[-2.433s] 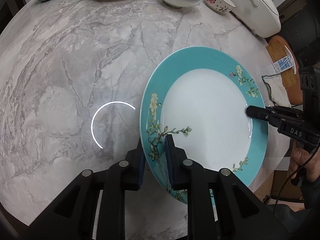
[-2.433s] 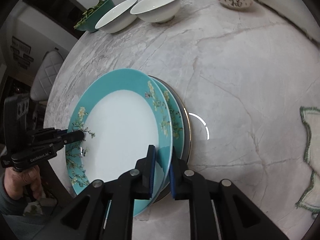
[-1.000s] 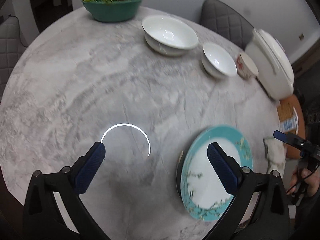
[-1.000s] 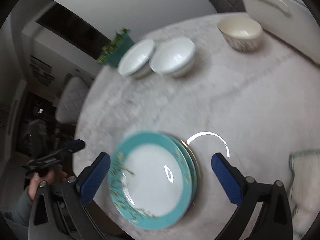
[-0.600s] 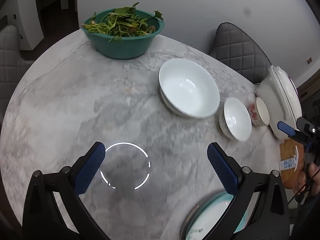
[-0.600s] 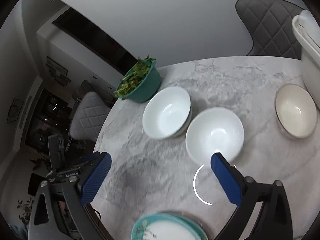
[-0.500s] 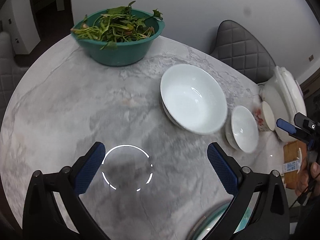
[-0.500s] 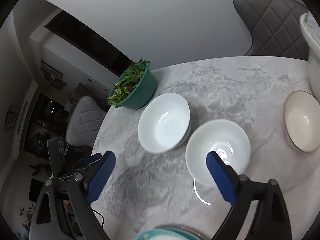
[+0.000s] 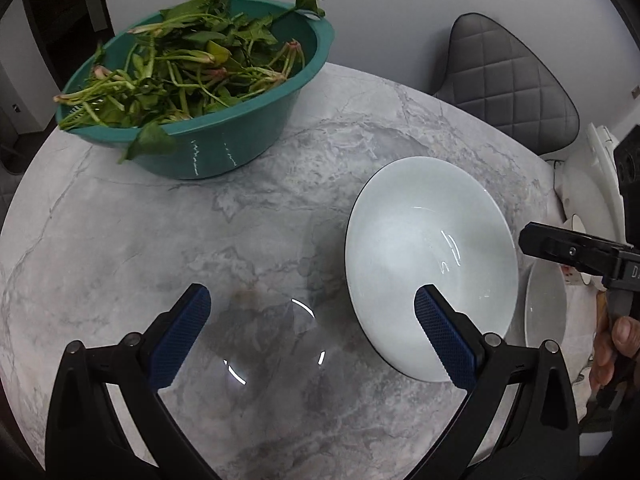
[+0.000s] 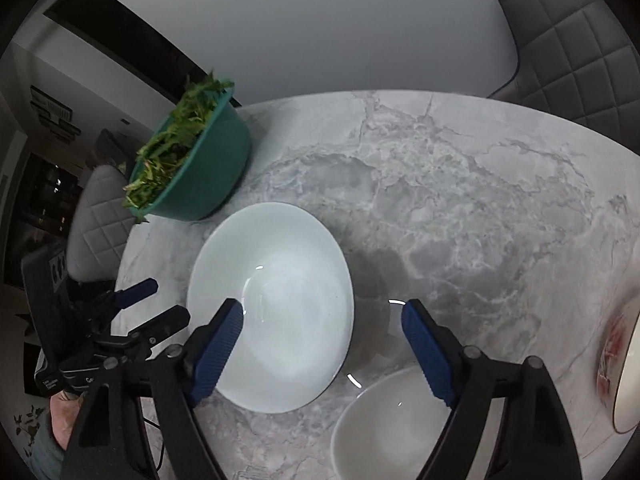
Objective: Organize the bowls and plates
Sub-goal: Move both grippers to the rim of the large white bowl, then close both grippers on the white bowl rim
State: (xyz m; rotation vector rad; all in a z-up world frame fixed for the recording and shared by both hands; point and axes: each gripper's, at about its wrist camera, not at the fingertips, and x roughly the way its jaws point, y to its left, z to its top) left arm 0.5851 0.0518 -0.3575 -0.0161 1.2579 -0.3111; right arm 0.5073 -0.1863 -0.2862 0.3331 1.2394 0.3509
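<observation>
Upright, mouth up — large white bowl (image 9: 428, 264), round, on table (image 9: 200, 232).

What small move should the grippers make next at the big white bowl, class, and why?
Probably lower both onto the large white bowl: the left hand-held gripper and the right hand-held gripper, whose jaws are closing, each straddle an opposite rim, and nothing is gripped yet.

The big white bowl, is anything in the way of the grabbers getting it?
No, nothing visible blocks it. The big white bowl sits in the open on the table. The right gripper, its jaws closing, already straddles the bowl's rim, and the left gripper is right beside it. The smaller white bowl sits off to the side.
</observation>
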